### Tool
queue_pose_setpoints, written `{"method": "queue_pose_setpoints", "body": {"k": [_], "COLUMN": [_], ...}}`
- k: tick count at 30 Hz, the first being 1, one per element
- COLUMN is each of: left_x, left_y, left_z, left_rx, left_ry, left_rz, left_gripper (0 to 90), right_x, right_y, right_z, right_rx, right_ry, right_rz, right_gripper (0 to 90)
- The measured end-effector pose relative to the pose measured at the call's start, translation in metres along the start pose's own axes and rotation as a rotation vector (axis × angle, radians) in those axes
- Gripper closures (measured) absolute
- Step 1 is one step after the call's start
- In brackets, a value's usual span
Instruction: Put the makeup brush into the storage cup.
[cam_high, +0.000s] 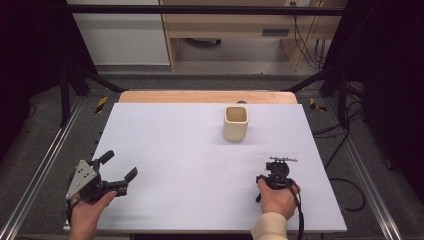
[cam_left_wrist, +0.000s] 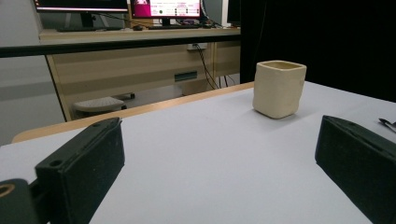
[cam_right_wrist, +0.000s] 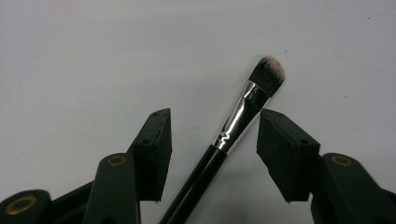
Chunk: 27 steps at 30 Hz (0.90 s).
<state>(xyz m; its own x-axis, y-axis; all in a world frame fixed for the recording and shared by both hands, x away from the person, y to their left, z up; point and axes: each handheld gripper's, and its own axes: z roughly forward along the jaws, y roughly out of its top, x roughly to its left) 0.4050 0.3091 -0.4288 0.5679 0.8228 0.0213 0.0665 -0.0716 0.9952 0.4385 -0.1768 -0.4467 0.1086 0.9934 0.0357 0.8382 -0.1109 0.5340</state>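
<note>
The right gripper (cam_right_wrist: 212, 140) is hovering over the makeup brush (cam_right_wrist: 233, 126) lying near the worktop's (cam_high: 175, 150) right edge, its fingers half-open and straddling the ferrule without pressing yet. It is looking light, thin and slick, so the stiff metal ferrule, not the soft bristles, is seeming the safest hold. The left gripper (cam_high: 119, 167) is resting by the near left corner, fingers wide and empty.

Pale lavender-grey counter (cam_high: 190, 165) with a wooden strip along its far edge, cream square cup (cam_high: 235, 123) standing upright toward the far side, makeup brush (cam_high: 283, 159) lying flat well nearer than the cup, to its right
</note>
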Motion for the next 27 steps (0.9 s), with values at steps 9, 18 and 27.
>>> {"method": "queue_pose_setpoints", "body": {"k": [9, 18, 27], "left_x": [-0.0004, -0.0004, -0.0006], "left_y": [0.0001, 0.0004, 0.0006], "left_z": [0.0004, 0.0001, 0.0002], "left_rx": [0.002, 0.0, -0.001], "left_ry": [-0.001, -0.002, -0.002], "left_rz": [0.002, 0.003, 0.003], "left_gripper": [1.0, 1.0, 1.0], "right_x": [0.001, 0.0029, 0.0032], "right_y": [-0.001, -0.0021, -0.0028], "right_z": [0.0015, 0.0041, 0.0069], "right_rx": [0.015, 0.028, 0.042], "right_ry": [0.0, 0.002, 0.011], "right_rz": [0.017, 0.034, 0.051], "right_gripper": [46.7, 48.2, 52.4]}}
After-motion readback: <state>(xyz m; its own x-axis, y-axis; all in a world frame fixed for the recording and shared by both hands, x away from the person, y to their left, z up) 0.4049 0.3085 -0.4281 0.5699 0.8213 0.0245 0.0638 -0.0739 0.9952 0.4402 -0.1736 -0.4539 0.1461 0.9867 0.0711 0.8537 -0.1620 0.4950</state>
